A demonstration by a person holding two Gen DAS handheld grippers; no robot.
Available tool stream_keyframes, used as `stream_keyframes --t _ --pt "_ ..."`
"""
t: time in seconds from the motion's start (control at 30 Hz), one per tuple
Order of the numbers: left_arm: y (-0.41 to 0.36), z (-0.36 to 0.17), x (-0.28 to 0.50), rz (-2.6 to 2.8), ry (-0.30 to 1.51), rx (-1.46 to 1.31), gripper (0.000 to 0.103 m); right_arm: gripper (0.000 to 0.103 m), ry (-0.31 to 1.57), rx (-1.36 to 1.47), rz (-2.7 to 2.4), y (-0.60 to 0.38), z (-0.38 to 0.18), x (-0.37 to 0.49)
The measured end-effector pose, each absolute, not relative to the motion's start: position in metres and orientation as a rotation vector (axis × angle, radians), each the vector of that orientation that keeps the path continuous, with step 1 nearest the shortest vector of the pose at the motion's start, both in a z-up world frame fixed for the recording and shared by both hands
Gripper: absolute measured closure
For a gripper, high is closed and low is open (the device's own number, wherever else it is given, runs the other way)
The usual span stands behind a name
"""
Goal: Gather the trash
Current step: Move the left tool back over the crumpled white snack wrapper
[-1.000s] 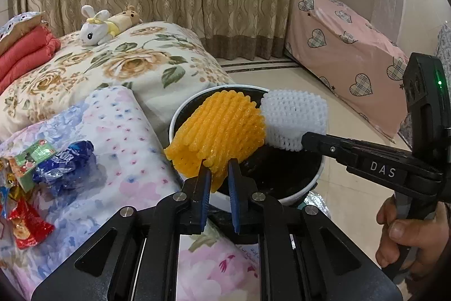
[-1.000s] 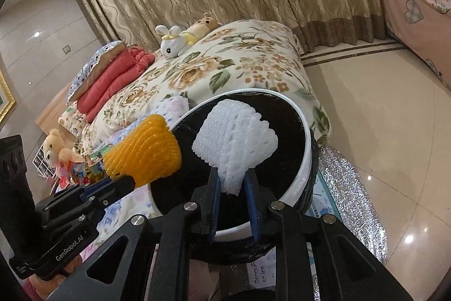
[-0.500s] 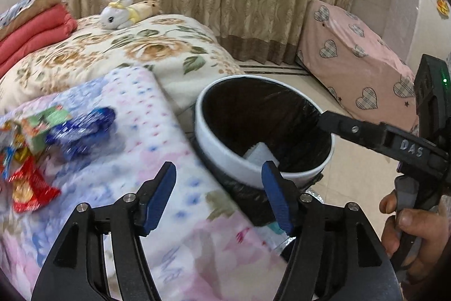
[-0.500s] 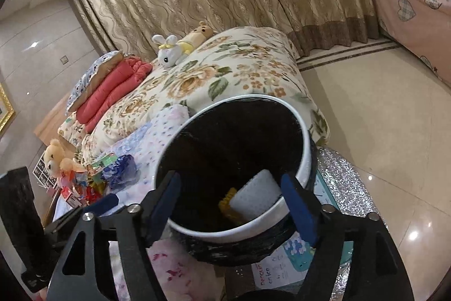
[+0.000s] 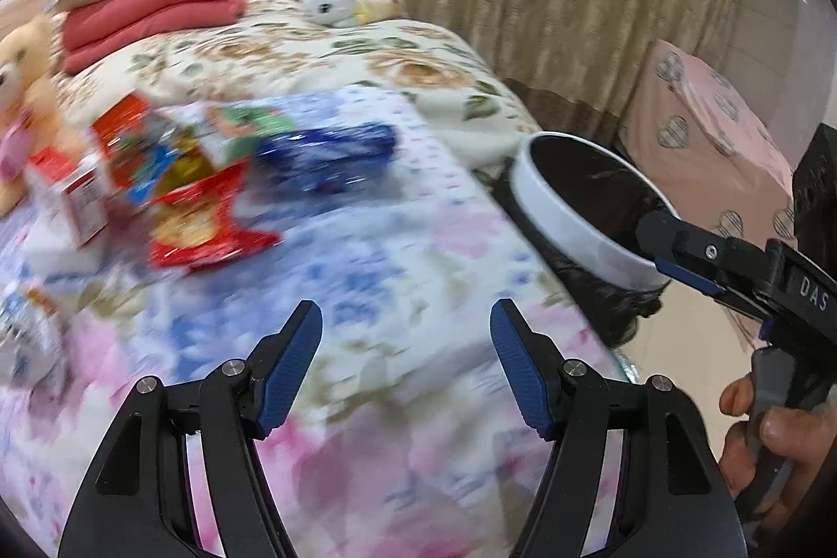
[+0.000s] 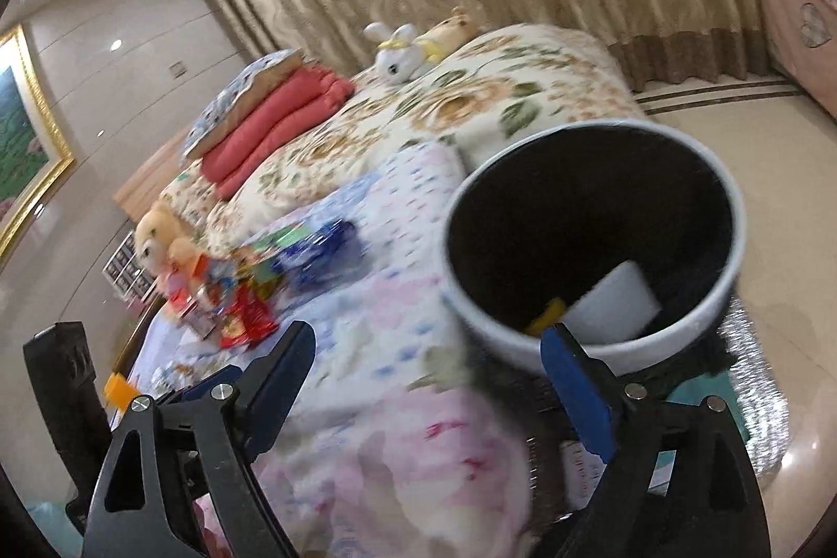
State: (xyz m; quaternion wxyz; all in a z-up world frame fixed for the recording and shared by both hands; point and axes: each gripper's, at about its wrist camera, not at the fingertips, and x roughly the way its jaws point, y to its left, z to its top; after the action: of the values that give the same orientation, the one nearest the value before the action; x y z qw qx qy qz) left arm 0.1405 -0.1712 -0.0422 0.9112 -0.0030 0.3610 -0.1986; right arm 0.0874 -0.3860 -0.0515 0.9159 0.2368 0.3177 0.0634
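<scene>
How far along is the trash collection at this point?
Done: a white foam piece and a yellow one lie in the bin. In hand: nothing; the left gripper and right gripper are both empty, jaws opening. Left: the blue wrapper, red packet and other wrappers beside them on the bed.

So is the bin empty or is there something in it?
Not empty. The right wrist view shows a white foam net and a bit of the yellow one lying low inside the bin.

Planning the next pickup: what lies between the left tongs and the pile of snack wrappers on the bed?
Only bare floral blanket, seen in the left wrist view; the opening left tongs hold nothing, and the wrappers lie beyond.
</scene>
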Motion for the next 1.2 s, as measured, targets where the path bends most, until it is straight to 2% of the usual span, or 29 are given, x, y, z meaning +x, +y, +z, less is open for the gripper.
stream_keyframes --t 0.53,1.2 --pt "-0.062 -0.060 0.122 -0.205 0.760 -0.127 0.035 0.013 0.736 0.448 0.285 -0.294 -0.066 0.112" --pt "0.012 -0.070 0.120 -0.046 0.769 -0.225 0.032 0.013 0.783 0.362 0.402 -0.219 -0.075 0.148"
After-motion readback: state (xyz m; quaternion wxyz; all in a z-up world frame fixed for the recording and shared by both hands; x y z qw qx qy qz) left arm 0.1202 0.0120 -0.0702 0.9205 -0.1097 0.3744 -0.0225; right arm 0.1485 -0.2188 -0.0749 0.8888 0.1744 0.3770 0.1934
